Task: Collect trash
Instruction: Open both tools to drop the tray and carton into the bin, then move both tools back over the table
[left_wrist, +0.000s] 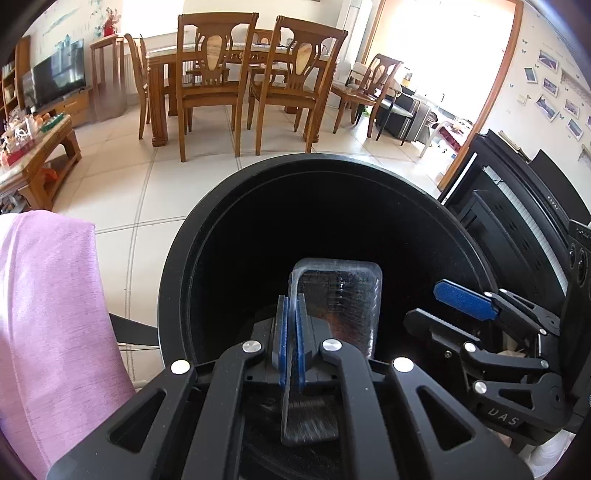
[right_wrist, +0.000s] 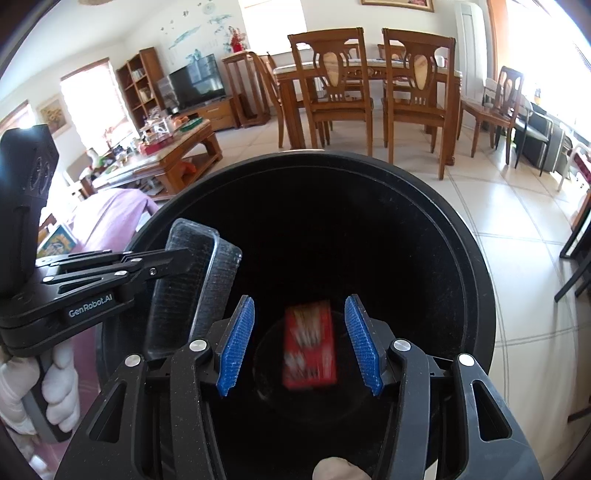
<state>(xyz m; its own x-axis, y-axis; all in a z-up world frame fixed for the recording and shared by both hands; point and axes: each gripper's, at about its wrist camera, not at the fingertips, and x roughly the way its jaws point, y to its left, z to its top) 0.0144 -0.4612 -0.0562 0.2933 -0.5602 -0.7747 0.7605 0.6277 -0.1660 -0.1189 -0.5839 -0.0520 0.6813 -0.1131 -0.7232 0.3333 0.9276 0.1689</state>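
the left tongs (left_wrist: 291, 332) clamp a clear plastic tray (left_wrist: 338, 295) over the round black bin (left_wrist: 177, 258); the right tongs (right_wrist: 299, 339) gape empty, a red packet (right_wrist: 310, 343) at twelve o'clock below. next: release the tray.

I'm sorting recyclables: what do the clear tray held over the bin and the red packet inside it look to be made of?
Clear tray: thin transparent plastic, glossy, ribbed; the dark bin shows through it. Red packet: probably printed card or foil wrapper; it is too blurred to tell. The bin itself looks like smooth black plastic.
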